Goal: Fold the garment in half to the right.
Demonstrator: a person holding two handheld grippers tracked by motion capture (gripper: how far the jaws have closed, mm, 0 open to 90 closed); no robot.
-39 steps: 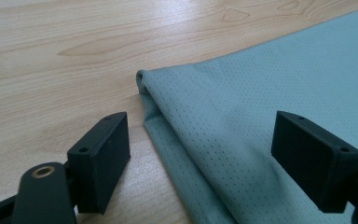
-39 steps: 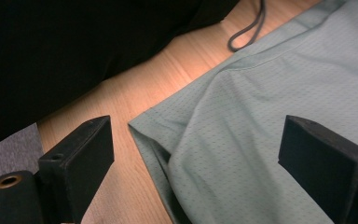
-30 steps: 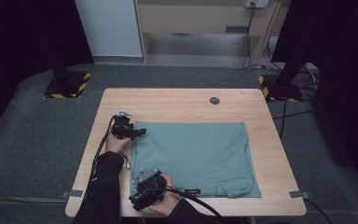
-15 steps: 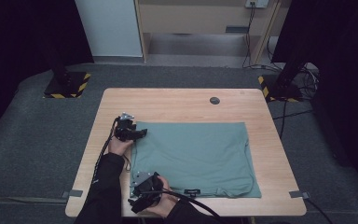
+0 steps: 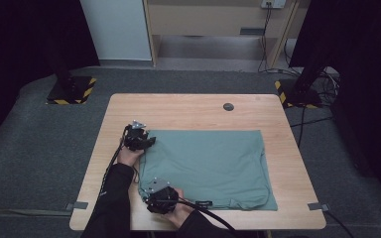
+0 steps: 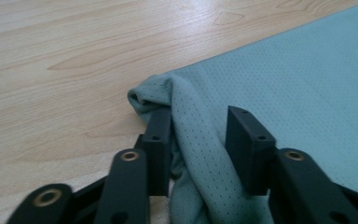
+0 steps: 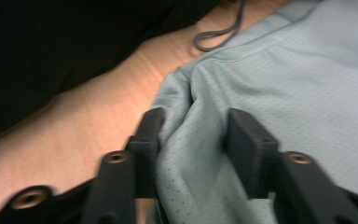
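A teal cloth (image 5: 208, 163) lies flat on the wooden table (image 5: 193, 111). My left gripper (image 5: 148, 142) sits at the cloth's far left corner. In the left gripper view the jaws (image 6: 198, 126) have just been closing, and a raised fold of the cloth (image 6: 196, 140) is bunched between the pads. My right gripper (image 5: 151, 192) is at the near left corner. Its jaws (image 7: 193, 128) have also just been closing, and they squeeze a ridge of cloth (image 7: 191, 140) between both pads. The person's dark sleeve (image 7: 51, 56) lies beside that corner.
A small dark round insert (image 5: 228, 106) sits in the tabletop at the back. The right gripper's cable (image 5: 203, 210) trails off the front edge. Two stands with yellow-and-black bases (image 5: 72, 91) (image 5: 297, 94) flank the table on the grey floor.
Both pairs of jaws have closed in on the cloth's left corners, bunching the fabric between them. Neither hand has shifted noticeably.
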